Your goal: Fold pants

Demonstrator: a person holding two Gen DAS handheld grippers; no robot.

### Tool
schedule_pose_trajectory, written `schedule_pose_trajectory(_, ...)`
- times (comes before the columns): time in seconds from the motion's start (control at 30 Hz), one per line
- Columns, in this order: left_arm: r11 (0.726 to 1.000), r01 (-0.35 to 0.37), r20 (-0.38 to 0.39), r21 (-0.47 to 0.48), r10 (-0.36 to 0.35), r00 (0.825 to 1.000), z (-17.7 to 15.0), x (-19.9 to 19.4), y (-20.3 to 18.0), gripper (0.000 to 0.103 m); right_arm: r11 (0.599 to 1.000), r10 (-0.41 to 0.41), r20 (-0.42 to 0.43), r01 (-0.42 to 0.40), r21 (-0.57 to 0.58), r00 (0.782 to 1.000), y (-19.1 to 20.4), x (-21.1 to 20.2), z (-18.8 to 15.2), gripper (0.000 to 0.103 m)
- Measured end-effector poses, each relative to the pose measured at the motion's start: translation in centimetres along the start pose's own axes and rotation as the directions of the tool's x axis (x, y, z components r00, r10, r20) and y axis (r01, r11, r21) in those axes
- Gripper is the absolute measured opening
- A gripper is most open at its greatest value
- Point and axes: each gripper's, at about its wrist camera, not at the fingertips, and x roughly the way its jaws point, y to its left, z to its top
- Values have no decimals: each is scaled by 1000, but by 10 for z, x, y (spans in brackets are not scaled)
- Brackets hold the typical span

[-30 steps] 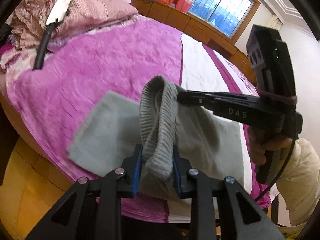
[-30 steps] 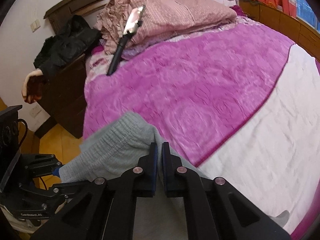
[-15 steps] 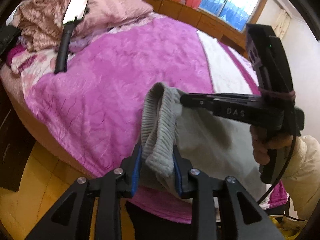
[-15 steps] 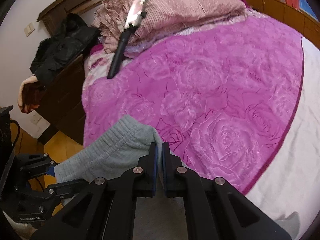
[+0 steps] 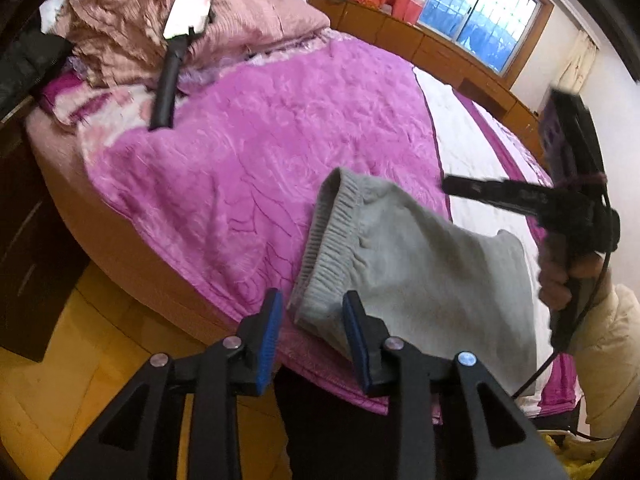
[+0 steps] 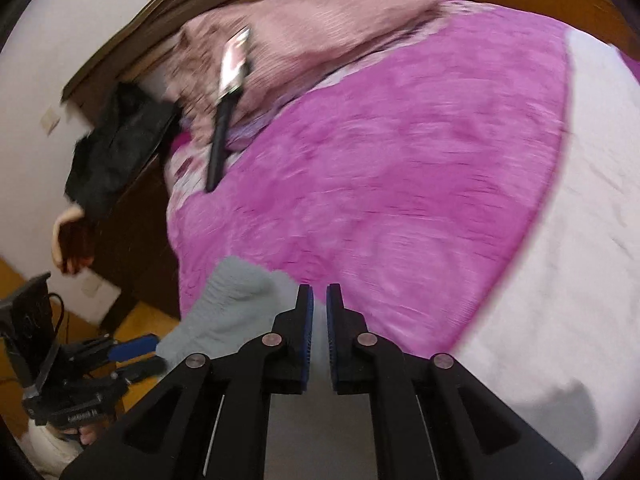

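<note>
Pants, grey with a ribbed waistband, lie folded at the near edge of the bed, the waistband end overhanging that edge. In your left wrist view, your left tool has its blue pads apart, straddling the waistband corner without clamping it. Your right tool hovers above the far side of the cloth, well clear of it. Because the corner hangs past the edge, a nudge from either pad could, I judge, drag the fold open or tip the pants toward the floor. A black-handled object with a pale blade-like head rests on the pillows at the head of the bed, well apart from your work.

In your right wrist view, blurred by motion, your right tool has its pads nearly together with a narrow gap, gripping nothing. Pants sit to its lower left, beside your left tool. Nothing blocks either tool.
</note>
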Motion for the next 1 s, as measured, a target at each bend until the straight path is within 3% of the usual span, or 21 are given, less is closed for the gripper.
schedule_pose_trajectory(0.2,997,12,61,77,-17,998,9,-17,-26,32,983,-137,24,133,127,990,-54,-64,-35,0)
schedule_pose_trajectory(0.3,994,40,46,98,-45,998,17,-3,-45,32,962,-192,20,184,203,981,-80,-86,-55,0)
schedule_pose_trajectory(0.33,993,53,33,108,-57,998,19,5,-51,26,956,-199,10,192,224,980,-87,-90,-60,0)
schedule_pose_trajectory(0.4,991,64,4,121,-65,998,22,20,-64,16,946,-209,-14,206,249,978,-95,-90,-70,0)
schedule_pose_trajectory(0.57,993,42,-44,106,-38,998,23,44,-70,15,938,-218,-40,221,267,975,-106,-83,-81,0)
schedule_pose_trajectory(0.7,990,-82,-67,118,91,994,15,55,-55,15,914,-291,-56,295,277,955,-118,-70,-83,0)
schedule_pose_trajectory(0.83,990,-95,-93,103,105,990,9,57,-41,5,905,-322,-55,324,276,945,-122,-58,-85,0)
schedule_pose_trajectory(1.0,989,-88,-84,116,98,992,3,47,-36,4,897,-328,-44,325,300,944,-120,-65,-83,0)
